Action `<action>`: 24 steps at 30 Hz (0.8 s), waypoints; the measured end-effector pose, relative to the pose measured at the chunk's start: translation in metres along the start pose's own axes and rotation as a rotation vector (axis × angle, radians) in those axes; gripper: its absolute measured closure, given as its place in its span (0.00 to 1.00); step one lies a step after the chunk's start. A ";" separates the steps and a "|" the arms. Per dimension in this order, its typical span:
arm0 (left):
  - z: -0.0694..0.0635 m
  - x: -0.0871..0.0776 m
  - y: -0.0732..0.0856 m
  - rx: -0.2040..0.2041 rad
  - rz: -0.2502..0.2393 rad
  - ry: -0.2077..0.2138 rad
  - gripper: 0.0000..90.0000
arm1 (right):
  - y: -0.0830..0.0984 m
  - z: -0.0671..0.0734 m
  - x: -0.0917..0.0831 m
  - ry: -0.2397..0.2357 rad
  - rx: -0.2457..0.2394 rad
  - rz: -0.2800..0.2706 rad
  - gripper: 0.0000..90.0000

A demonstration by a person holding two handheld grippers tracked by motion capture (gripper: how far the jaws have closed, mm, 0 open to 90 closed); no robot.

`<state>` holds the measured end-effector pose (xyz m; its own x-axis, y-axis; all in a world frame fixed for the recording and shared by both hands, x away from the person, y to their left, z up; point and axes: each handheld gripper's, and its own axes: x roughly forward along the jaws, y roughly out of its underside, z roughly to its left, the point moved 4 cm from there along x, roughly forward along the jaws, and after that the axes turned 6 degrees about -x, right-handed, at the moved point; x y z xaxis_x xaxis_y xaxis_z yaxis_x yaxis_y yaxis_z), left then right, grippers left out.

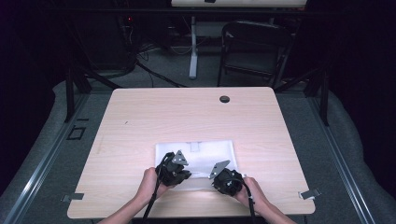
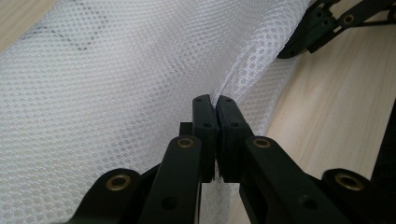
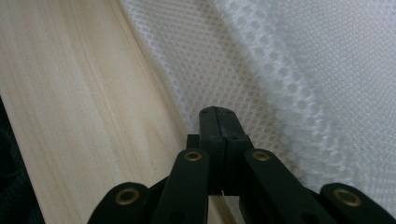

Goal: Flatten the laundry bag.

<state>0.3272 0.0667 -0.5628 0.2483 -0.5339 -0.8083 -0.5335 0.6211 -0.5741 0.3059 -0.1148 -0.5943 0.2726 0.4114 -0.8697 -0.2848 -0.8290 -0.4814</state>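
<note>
both grippers bite the near edge of the white mesh cloth (image 1: 196,157): left gripper (image 2: 214,101) and right gripper (image 3: 218,112) clamped tight on fabric, probably to lift and fold it evenly.

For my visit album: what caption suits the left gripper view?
Left tool, jaws shut, pinches a raised fold of white mesh fabric above the pale wooden table.

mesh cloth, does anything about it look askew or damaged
No damage shows. The white mesh cloth lies mostly flat on the table, but its near edge is bunched into a raised fold where the left hand-held gripper pinches it; the right hand-held gripper pinches that edge too.
</note>
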 end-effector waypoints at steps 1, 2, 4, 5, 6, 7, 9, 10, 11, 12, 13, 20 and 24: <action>0.001 -0.001 0.000 0.006 0.004 -0.002 0.97 | 0.000 0.000 0.000 -0.002 -0.001 0.002 1.00; 0.001 -0.002 -0.001 0.007 0.011 -0.005 0.98 | 0.000 -0.001 -0.001 -0.006 -0.007 0.010 1.00; 0.002 -0.003 -0.002 0.011 0.013 -0.003 0.98 | 0.001 -0.001 -0.001 -0.011 0.003 0.002 1.00; 0.002 -0.002 -0.002 0.004 0.008 -0.002 0.97 | 0.001 -0.001 0.000 -0.011 0.002 0.002 1.00; 0.003 -0.003 -0.003 0.007 0.009 -0.004 0.98 | 0.001 -0.001 -0.001 -0.015 -0.004 0.007 1.00; 0.004 -0.003 -0.004 0.005 0.009 -0.005 0.98 | 0.001 -0.001 -0.001 -0.013 0.000 0.003 1.00; 0.005 -0.004 -0.005 -0.006 -0.002 -0.012 0.98 | 0.001 -0.001 0.000 -0.018 0.008 0.000 1.00; 0.006 -0.005 -0.006 -0.005 0.000 -0.013 0.98 | 0.001 -0.002 -0.001 -0.027 0.008 0.011 1.00; 0.007 -0.006 -0.006 -0.006 -0.003 -0.015 0.98 | 0.002 -0.002 -0.001 -0.030 0.019 0.004 1.00; 0.007 -0.007 -0.007 -0.014 -0.006 -0.012 0.98 | 0.002 -0.003 -0.002 -0.030 0.011 0.012 1.00; 0.009 -0.007 -0.008 -0.013 -0.008 -0.021 0.98 | 0.002 -0.003 -0.001 -0.036 0.016 0.008 1.00; 0.014 -0.014 -0.013 -0.039 -0.030 -0.041 0.98 | 0.002 -0.003 -0.002 -0.040 0.022 0.017 1.00; 0.018 -0.017 -0.016 -0.051 -0.045 -0.039 0.98 | 0.002 -0.003 -0.002 -0.043 0.035 0.008 1.00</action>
<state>0.3459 0.0768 -0.5422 0.3041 -0.5372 -0.7867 -0.5614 0.5662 -0.6036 0.3077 -0.1188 -0.5938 0.2305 0.4211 -0.8773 -0.3191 -0.8190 -0.4769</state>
